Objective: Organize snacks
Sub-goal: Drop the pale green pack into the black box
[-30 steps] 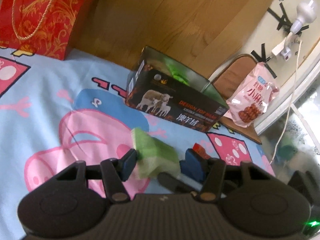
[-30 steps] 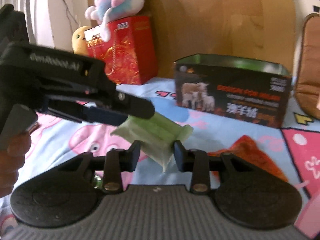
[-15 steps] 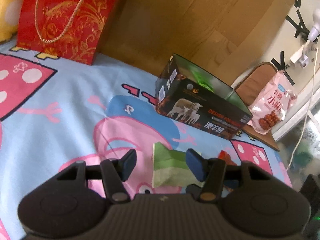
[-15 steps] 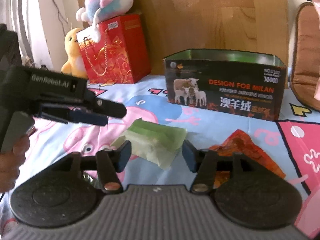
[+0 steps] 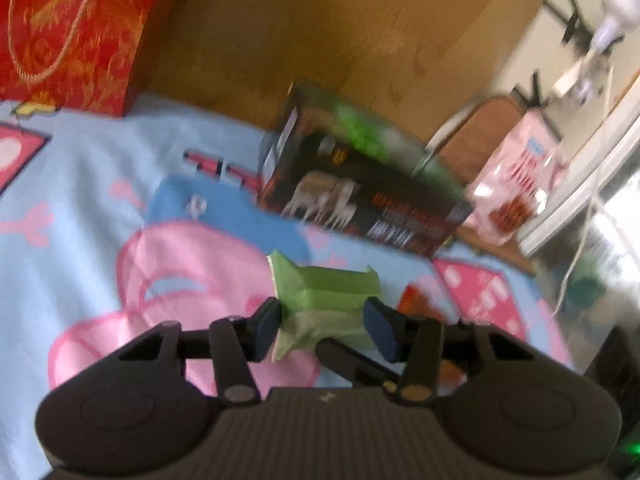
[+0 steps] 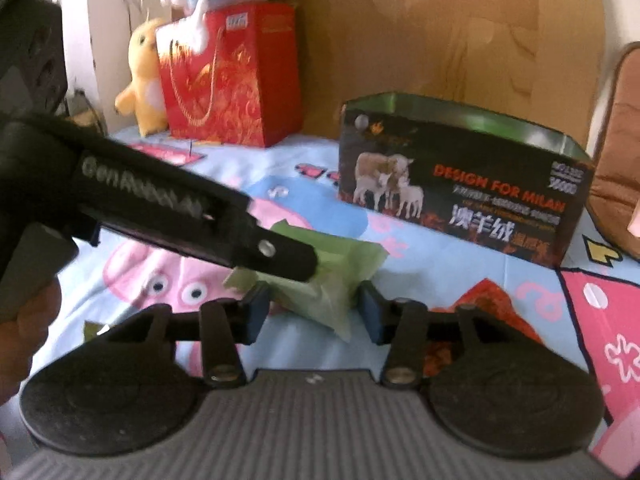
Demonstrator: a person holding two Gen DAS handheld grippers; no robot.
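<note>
A green snack packet (image 5: pixel 328 300) lies on the cartoon blanket, also in the right wrist view (image 6: pixel 332 276). My left gripper (image 5: pixel 322 330) is open, its blue pads on either side of the packet's near end. My right gripper (image 6: pixel 314 312) is open around the packet's other end; the left gripper's black body (image 6: pixel 192 216) crosses over the packet there. An orange-red snack packet (image 6: pixel 492 312) lies to the right, also in the left wrist view (image 5: pixel 420 300). The open dark box with sheep print (image 6: pixel 460 188) stands behind, also in the left wrist view (image 5: pixel 360 196).
A red gift bag (image 6: pixel 232 76) with plush toys stands at the back left. A pink snack bag (image 5: pixel 516 192) leans on a brown cushion (image 6: pixel 616 152) at the right. A wooden headboard (image 5: pixel 340 28) lies behind the box.
Both grippers have moved in on the green packet. The left gripper's body has swung over it in the right wrist view. The packet still lies on the blanket.
</note>
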